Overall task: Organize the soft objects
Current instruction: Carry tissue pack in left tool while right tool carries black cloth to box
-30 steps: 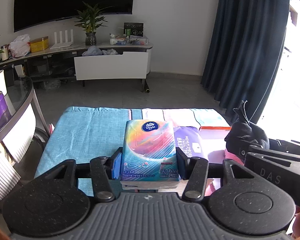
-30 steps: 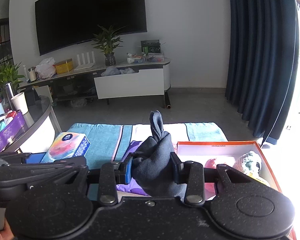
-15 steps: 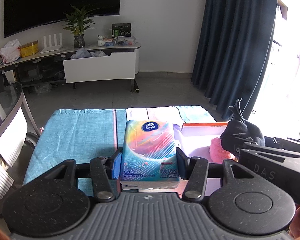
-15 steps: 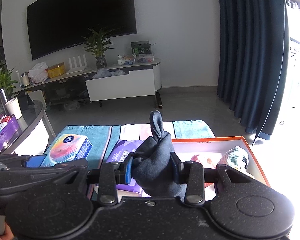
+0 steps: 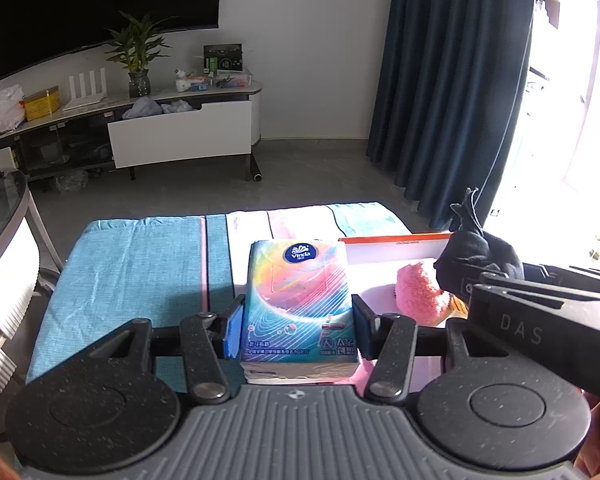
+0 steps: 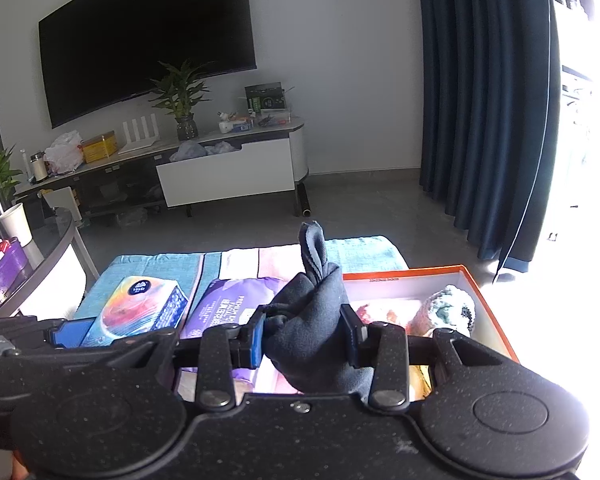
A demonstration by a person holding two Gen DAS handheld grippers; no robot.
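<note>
Both cams sit just behind their fingers, tilted down over the tabletop (image 5: 132, 264) toward the TV wall. The left wrist view is close over the tissue pack (image 5: 298, 300); the right wrist view sits further right, over the orange box (image 6: 488, 304). Shared: tissue pack, box, TV stand (image 6: 228, 172), curtain (image 5: 452, 92).

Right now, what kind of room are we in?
Most likely a home living room: a large wall-mounted TV hangs above a low media console with a potted plant, and dark floor-length curtains cover a bright window.
</note>
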